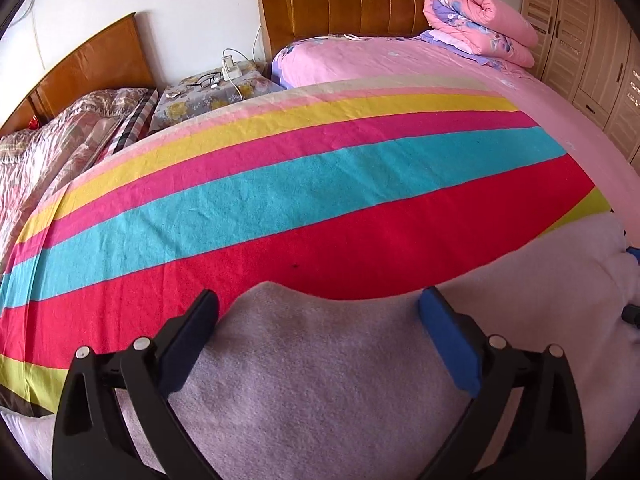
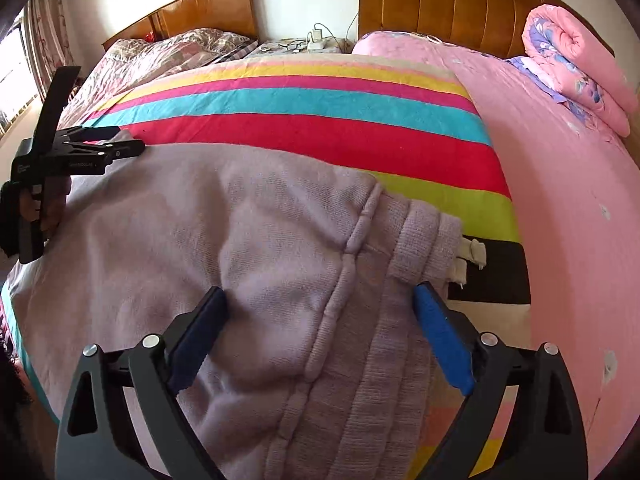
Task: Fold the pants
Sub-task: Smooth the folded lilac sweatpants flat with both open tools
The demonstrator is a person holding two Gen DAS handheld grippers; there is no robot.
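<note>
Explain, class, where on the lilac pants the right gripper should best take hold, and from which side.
Probably the ribbed waistband of the pants, from above at its right end: that thick edge stands slightly proud of the striped blanket, and the open right gripper already straddles the cloth just short of it.

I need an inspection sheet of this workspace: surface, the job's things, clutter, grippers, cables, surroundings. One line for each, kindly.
Surface: striped blanket spread over a pink bedsheet.
Job's things: lilac pants lie bunched on the blanket, ribbed waistband toward the right, a white drawstring sticking out.
Clutter: rolled pink quilt by the headboard.
Grippers: left gripper open above the pants; right gripper open over the waistband area; neither holds cloth.
Cables: white charger with cord on the nightstand, beside eyeglasses.
Surroundings: second bed on the left, wardrobe on the right.
</note>
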